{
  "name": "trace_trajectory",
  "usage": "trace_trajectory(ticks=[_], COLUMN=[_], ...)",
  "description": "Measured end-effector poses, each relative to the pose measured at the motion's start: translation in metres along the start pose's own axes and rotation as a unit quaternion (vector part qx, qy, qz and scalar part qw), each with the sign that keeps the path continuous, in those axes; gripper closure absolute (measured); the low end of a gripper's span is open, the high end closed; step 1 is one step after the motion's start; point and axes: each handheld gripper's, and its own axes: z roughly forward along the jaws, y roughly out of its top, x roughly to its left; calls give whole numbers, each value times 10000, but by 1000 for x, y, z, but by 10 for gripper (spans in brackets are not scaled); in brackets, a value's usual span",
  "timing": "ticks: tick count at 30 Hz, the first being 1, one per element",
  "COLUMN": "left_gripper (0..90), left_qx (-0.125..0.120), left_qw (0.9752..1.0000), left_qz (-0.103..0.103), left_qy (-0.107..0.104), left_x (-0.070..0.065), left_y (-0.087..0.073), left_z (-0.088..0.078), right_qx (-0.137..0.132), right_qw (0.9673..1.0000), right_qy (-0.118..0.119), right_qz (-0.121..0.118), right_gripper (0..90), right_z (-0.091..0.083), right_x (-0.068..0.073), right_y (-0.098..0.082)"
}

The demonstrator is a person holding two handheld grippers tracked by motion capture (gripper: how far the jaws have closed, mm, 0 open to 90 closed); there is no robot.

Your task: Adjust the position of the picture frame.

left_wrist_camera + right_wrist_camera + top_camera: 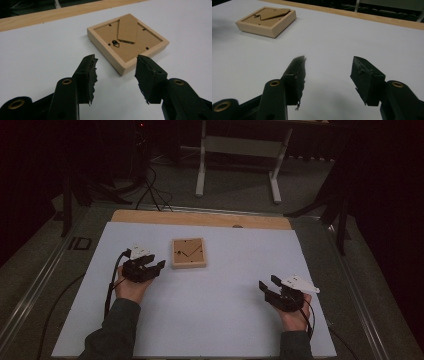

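Face-down on the white table sheet (225, 320) lies a small wooden picture frame (189, 253), its fold-out stand flat against the backing. It looks light and stiff, though any glass underneath would be fragile; the raised outer edges seem the safest grip. The left gripper (150, 266) hovers just beside it, jaws wide and empty. The right gripper (269, 285) rests well apart, likewise open with nothing held.

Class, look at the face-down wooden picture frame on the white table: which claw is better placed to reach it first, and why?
The left claw: it sits open right beside the picture frame. The right claw is open too, but farther off.
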Motion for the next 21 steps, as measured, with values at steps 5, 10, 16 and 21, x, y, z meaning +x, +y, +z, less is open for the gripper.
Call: trace_trajectory(ticks=[5, 10, 16, 21], left_gripper=[513, 532, 545, 559], left_qx=[33, 79, 149, 242], left_qw=[9999, 9999, 9996, 9995], left_qz=[-100, -124, -231, -182], left_qy=[-13, -36, -23, -10], left_x=[2, 3, 6, 4], left_y=[5, 7, 6, 6], left_z=[12, 21, 30, 41], right_qx=[-1, 7, 15, 15], right_qw=[10000, 10000, 10000, 10000], right_qy=[-3, -7, -18, -10], right_qz=[-6, -21, -24, -27], right_gripper=[441, 441, 441, 440], right_z=[0, 0, 0, 0], right_x=[0, 0, -1, -1], right_y=[0, 0, 0, 0])
